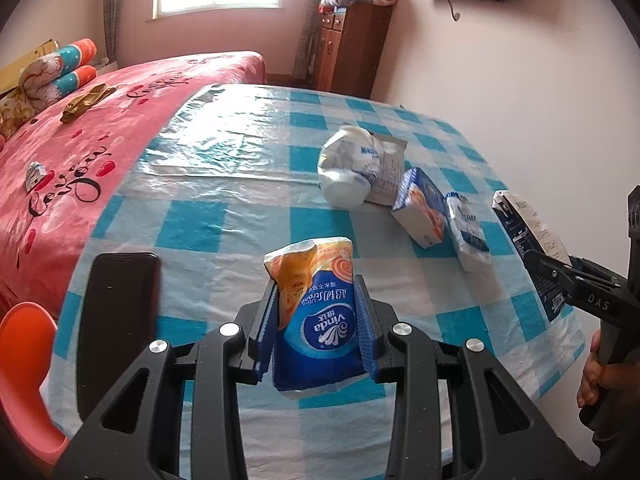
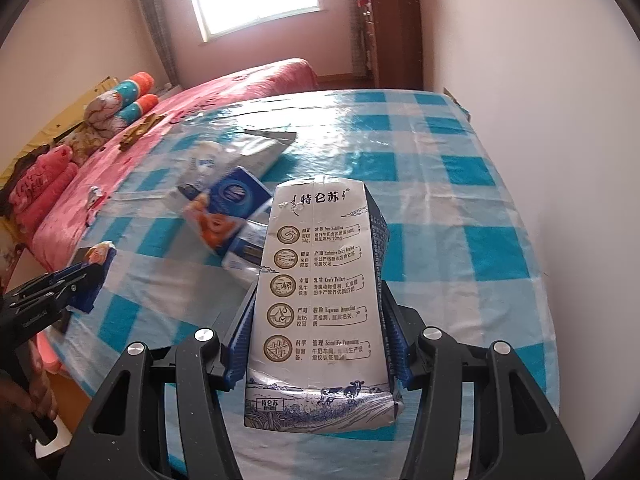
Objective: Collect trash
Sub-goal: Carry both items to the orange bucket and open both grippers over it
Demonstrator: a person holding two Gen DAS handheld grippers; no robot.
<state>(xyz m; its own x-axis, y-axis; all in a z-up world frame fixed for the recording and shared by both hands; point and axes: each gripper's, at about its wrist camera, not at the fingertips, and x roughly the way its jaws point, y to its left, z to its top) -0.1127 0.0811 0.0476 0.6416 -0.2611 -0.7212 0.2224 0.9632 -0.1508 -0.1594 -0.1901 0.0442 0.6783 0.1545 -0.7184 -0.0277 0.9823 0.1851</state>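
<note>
My left gripper (image 1: 316, 292) is shut on a blue and orange Vinda tissue pack (image 1: 316, 320), which stands upright between the blue pads just above the checked tablecloth (image 1: 224, 220). My right gripper (image 2: 318, 288) is shut on a white and dark blue milk carton (image 2: 320, 280), also lifted off the table. From the left wrist view the right gripper (image 1: 560, 276) and its carton (image 1: 524, 232) show at the right edge. On the table lie a crushed plastic bottle (image 1: 348, 168), a small blue and orange box (image 1: 422, 212) and a white pouch (image 1: 468, 236).
A black phone (image 1: 116, 320) lies on the table's left side, with an orange chair (image 1: 24, 360) beyond that edge. A pink bed (image 1: 80, 140) runs along the left with a small wrapper (image 1: 34, 176) on it. The wall is close on the right.
</note>
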